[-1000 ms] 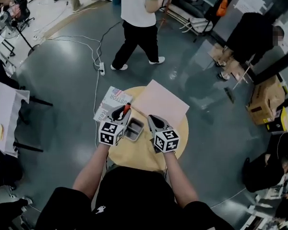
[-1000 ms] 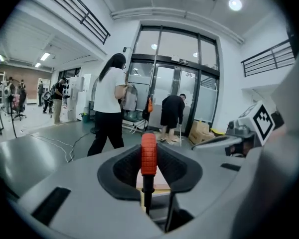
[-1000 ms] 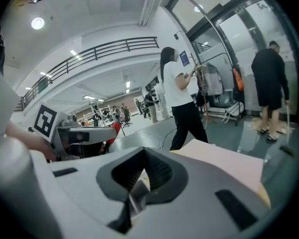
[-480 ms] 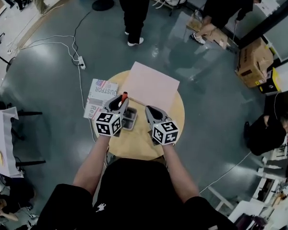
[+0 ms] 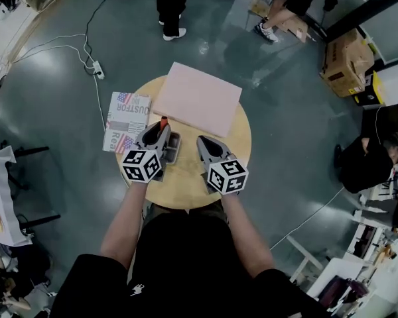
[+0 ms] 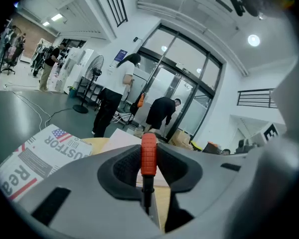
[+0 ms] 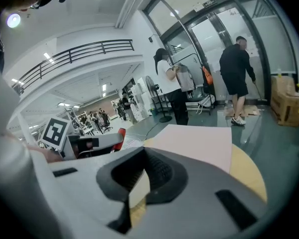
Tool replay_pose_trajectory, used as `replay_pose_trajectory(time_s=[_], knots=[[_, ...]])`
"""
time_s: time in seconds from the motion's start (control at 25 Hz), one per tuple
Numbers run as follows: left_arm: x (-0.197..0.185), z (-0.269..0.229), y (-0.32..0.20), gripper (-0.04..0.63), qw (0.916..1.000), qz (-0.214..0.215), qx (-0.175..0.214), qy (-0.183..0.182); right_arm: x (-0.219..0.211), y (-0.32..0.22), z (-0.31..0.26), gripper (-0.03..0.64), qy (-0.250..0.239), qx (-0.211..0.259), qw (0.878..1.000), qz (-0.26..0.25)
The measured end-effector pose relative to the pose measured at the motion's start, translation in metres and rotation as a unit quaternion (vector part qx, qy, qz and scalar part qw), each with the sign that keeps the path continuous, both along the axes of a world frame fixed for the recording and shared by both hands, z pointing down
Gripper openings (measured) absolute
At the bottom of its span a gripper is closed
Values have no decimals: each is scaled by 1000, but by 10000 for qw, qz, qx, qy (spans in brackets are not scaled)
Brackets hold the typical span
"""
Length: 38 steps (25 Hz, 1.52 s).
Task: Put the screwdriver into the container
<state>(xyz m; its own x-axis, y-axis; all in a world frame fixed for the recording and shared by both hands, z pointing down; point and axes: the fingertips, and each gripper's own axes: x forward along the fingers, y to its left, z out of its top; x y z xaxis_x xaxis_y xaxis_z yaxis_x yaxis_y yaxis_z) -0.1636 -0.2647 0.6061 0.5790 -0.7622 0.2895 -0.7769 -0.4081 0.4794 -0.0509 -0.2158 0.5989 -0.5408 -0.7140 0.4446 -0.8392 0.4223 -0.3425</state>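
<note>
The left gripper [image 5: 160,132] has its jaws clamped on the screwdriver [image 6: 148,155], and the orange handle sticks out beyond them. It is over the left part of the container [image 5: 175,146], a small metal tray near the middle of the round tabletop [image 5: 186,185]. The right gripper [image 5: 204,144], jaws together and holding nothing, is just beside the tray. A pink sheet [image 5: 196,100] lies at the far edge and a printed paper [image 5: 123,121] at the left edge.
</note>
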Motion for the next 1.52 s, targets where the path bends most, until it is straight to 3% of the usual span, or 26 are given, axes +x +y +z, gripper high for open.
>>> replay_pose_trajectory(time_s=[0.32, 0.6, 0.72, 0.88, 1.0, 1.24, 1.4, 1.52], knots=[[1, 16, 10, 98, 9999, -84, 98, 37, 5, 12, 10, 2, -26, -83, 10000, 18], [24, 18, 25, 99, 9952, 592, 538, -561, 11, 25, 17, 2, -13, -162, 9998, 82], [29, 21, 27, 98, 9951, 608, 563, -547, 10, 28, 19, 2, -7, -176, 9998, 91], [12, 24, 17, 100, 9991, -82, 386, -146, 6, 29, 21, 2, 5, -196, 9998, 80], [-11, 30, 10, 100, 9970, -746, 182, 100, 2, 30, 24, 2, 31, -223, 9997, 55], [-46, 42, 10, 100, 9851, -1679, -118, 364, -18, 28, 31, 2, 142, -293, 9994, -121], [-66, 51, 11, 98, 9682, -2347, -398, 769, -34, 27, 35, 2, 255, -351, 9986, -293], [-71, 56, 13, 98, 9600, -2629, -499, 821, -39, 28, 36, 2, 247, -353, 9985, -334]])
